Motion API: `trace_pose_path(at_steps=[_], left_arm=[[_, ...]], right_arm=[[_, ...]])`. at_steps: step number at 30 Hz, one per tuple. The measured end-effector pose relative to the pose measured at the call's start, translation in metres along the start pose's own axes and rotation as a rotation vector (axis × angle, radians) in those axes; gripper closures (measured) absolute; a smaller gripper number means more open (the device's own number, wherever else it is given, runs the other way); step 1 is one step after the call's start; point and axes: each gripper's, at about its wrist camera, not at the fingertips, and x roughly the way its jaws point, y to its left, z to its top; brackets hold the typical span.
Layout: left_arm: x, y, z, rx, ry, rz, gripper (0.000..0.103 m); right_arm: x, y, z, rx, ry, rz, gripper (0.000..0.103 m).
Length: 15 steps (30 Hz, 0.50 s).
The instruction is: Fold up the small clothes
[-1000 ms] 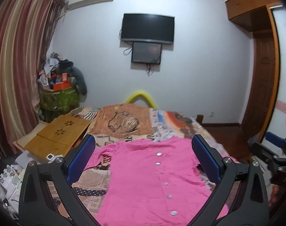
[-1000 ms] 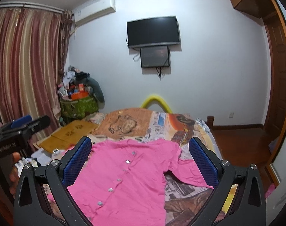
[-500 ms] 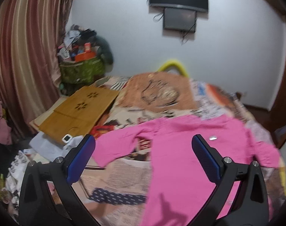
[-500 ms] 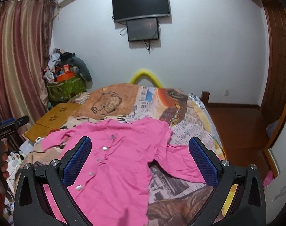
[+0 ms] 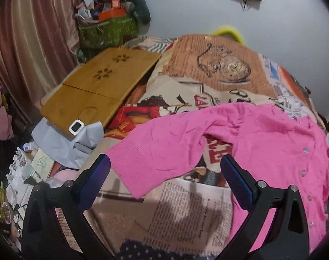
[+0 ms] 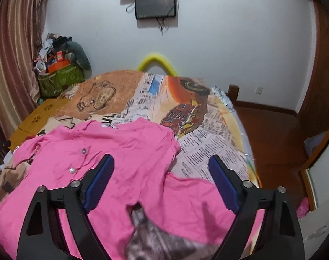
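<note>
Pink cardigan (image 5: pixel 262 138) flat on bed | left hand-held gripper (image 5: pixel 164 173) wide, empty, angled down | right hand-held gripper (image 6: pixel 161 173) closing, empty

Both grippers have tipped downward toward the bed (image 6: pixel 218 130). The left gripper (image 5: pixel 164 173) has swung from the cardigan (image 5: pixel 272 140) front to its sleeve (image 5: pixel 155 151). The right gripper (image 6: pixel 161 169) now hangs over the other sleeve, jaws closing, apparently not yet touching cloth.
</note>
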Motion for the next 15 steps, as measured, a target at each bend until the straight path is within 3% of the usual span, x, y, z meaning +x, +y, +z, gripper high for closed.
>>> trace_pose_path(at_steps=[10, 13, 15], left_arm=[[0.039, -0.017, -0.001, 0.050, 0.056, -0.033, 0.004], [0.041, -0.016, -0.002, 0.051, 0.054, -0.040, 0.004], [0.041, -0.013, 0.000, 0.043, 0.053, -0.052, 0.005]], right_arm=[[0.105, -0.007, 0.037, -0.066, 0.184, 0.048, 0.049], [0.136, 0.003, 0.040, -0.130, 0.265, 0.045, 0.067], [0.152, 0.005, 0.042, -0.162, 0.290, 0.032, 0.069]])
